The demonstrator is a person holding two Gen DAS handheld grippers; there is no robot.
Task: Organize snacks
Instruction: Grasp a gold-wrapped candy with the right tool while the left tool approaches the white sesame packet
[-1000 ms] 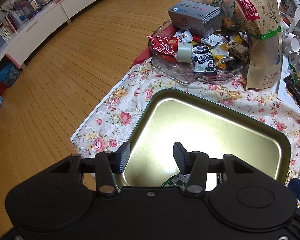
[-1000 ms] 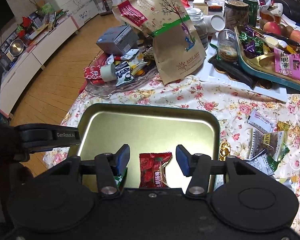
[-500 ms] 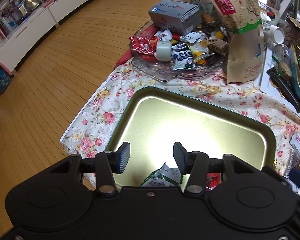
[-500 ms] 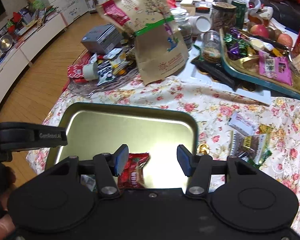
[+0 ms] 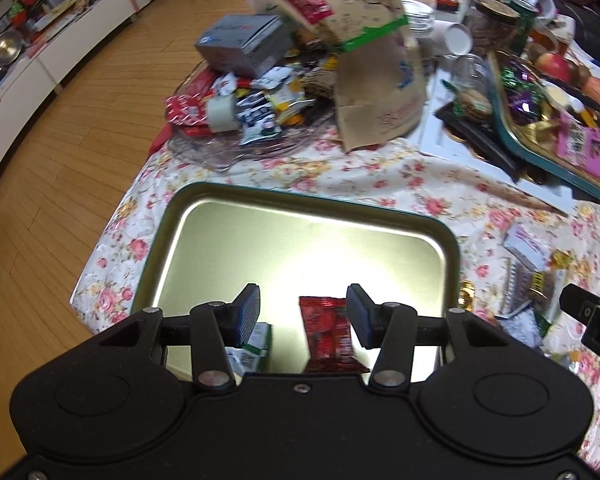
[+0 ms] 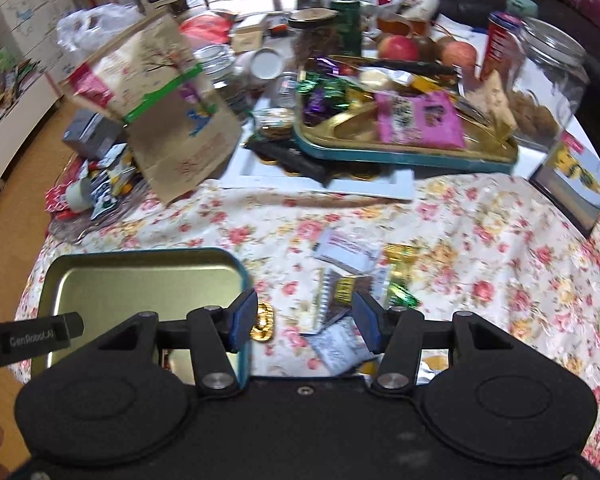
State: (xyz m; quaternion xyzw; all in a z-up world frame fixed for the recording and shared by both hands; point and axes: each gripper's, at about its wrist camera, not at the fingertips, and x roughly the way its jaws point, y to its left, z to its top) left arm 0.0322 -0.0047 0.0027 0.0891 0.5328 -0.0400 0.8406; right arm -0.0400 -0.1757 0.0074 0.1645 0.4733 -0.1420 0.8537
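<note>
Left wrist view: left gripper (image 5: pixel 303 311) hangs over the near end of the gold tray (image 5: pixel 452 240), fingers spread with nothing between the pads; a red packet (image 5: pixel 328 334) lies in the tray below the gap, and a green-and-white packet (image 5: pixel 256 346) sits under the left finger. Right wrist view: right gripper (image 6: pixel 305 322) is over the floral cloth (image 6: pixel 480 248) just right of the tray (image 6: pixel 242 270), fingers apart and empty, above a loose pile of snacks (image 6: pixel 340 304), with a gold coin (image 6: pixel 263 322) by the tray's edge.
</note>
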